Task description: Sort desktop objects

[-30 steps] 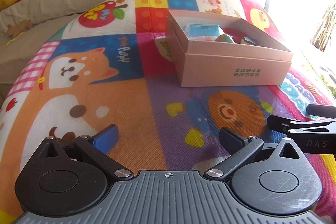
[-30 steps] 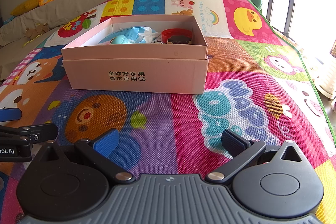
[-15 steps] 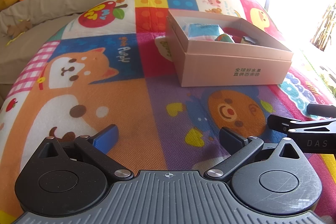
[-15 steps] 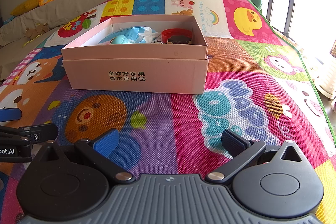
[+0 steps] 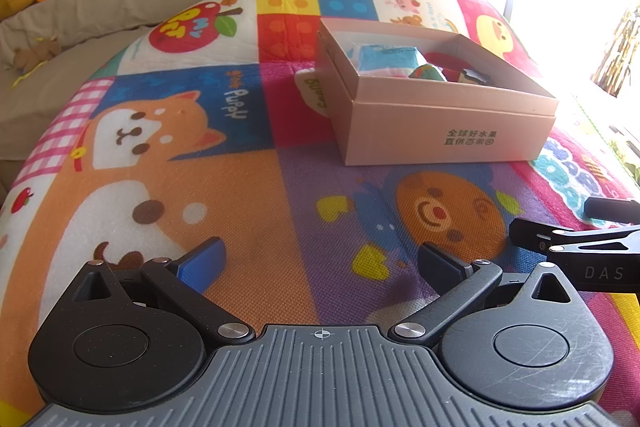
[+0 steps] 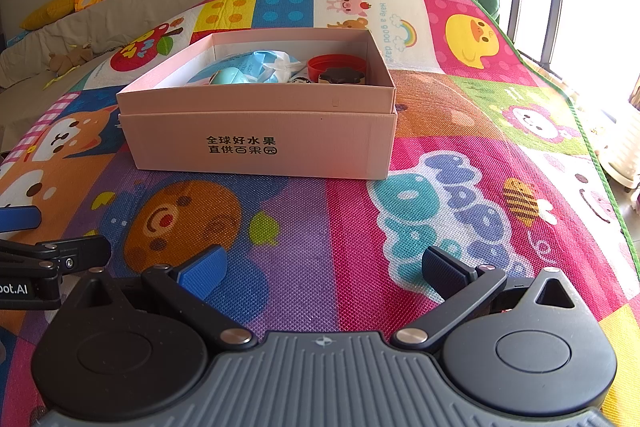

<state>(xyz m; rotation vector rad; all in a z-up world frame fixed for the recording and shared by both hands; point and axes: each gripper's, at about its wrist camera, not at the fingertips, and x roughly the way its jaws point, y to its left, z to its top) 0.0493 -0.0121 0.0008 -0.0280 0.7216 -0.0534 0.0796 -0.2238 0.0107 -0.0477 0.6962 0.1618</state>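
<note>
Sunlit cartoon-patterned play mat (image 6: 460, 131) carries an open pink cardboard box (image 6: 260, 143) of small objects; left hand-held gripper (image 5: 320, 263) and right hand-held gripper (image 6: 324, 267) hover nearby, fingers spread, empty

Cartoon play mat (image 6: 352, 227) (bright patchwork) carries one pink box (image 6: 260, 143).

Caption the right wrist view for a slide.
Open right gripper faces a pink box on the play mat.
</note>
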